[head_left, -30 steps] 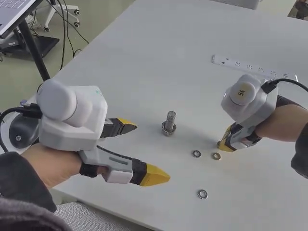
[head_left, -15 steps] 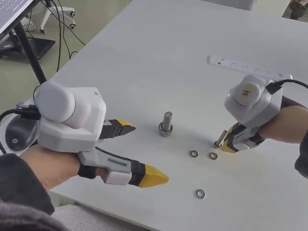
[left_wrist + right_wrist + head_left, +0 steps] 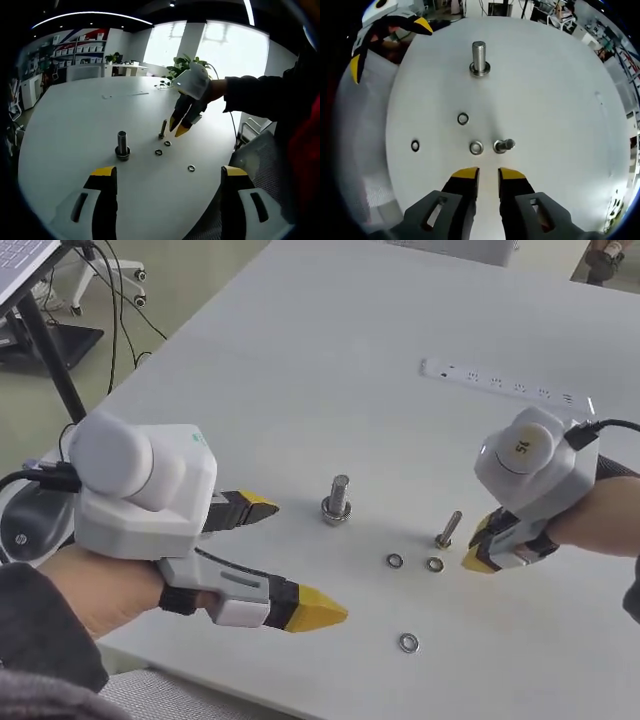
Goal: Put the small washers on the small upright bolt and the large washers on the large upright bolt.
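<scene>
Washers [image 3: 395,561] are lying loose beside the small bolt [image 3: 448,530], so the right gripper [image 3: 477,543], hovering empty with narrow jaws, is probably needing to pinch one while the left gripper [image 3: 302,558] is idling wide open.

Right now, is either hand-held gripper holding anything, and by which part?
Nothing is held. The left hand-held gripper is wide open; the right hand-held gripper, narrowly open, is empty near the small bolt.

A big bright office room, long white table [image 3: 300,360] with a power strip [image 3: 500,386], laptop [image 3: 25,252] on a stand [image 3: 45,340], cables [image 3: 118,300] on the floor [image 3: 200,270], shelves of boxes [image 3: 82,47], green plant [image 3: 182,67], tall windows [image 3: 165,45], strip lights [image 3: 90,14]
</scene>
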Demonstrator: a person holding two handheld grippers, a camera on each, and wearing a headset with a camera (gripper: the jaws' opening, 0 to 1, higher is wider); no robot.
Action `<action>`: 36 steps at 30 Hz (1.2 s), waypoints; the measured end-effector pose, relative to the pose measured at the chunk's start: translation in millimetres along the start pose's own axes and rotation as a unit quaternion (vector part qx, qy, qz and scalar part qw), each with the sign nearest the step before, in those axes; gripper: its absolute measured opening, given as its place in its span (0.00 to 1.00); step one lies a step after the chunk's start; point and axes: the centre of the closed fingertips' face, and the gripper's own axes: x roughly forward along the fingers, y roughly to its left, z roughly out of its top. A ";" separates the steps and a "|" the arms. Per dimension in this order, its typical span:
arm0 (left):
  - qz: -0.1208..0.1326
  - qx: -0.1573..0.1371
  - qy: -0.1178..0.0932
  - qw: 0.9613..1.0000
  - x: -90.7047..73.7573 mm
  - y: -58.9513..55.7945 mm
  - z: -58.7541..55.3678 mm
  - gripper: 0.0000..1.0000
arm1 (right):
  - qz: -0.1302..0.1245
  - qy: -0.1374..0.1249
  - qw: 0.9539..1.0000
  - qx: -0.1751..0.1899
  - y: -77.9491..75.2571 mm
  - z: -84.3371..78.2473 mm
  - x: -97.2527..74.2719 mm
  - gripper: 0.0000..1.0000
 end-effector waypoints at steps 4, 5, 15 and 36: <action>-0.001 0.002 -0.001 1.000 0.1 -1.1 1.0 0.85 | 0.005 -0.006 1.000 -0.001 7.7 5.1 1.5 0.17; -0.002 0.002 -0.001 1.000 0.1 -1.3 1.1 0.85 | 0.006 -0.008 1.000 -0.001 9.3 6.4 2.2 0.17; -0.003 0.004 -0.003 1.000 -0.6 -2.1 2.0 0.85 | 0.010 -0.012 1.000 -0.007 18.6 14.1 12.7 0.17; -0.002 0.002 -0.002 1.000 -0.8 -0.2 0.5 0.84 | -0.002 -0.029 1.000 0.008 9.8 22.8 24.6 0.18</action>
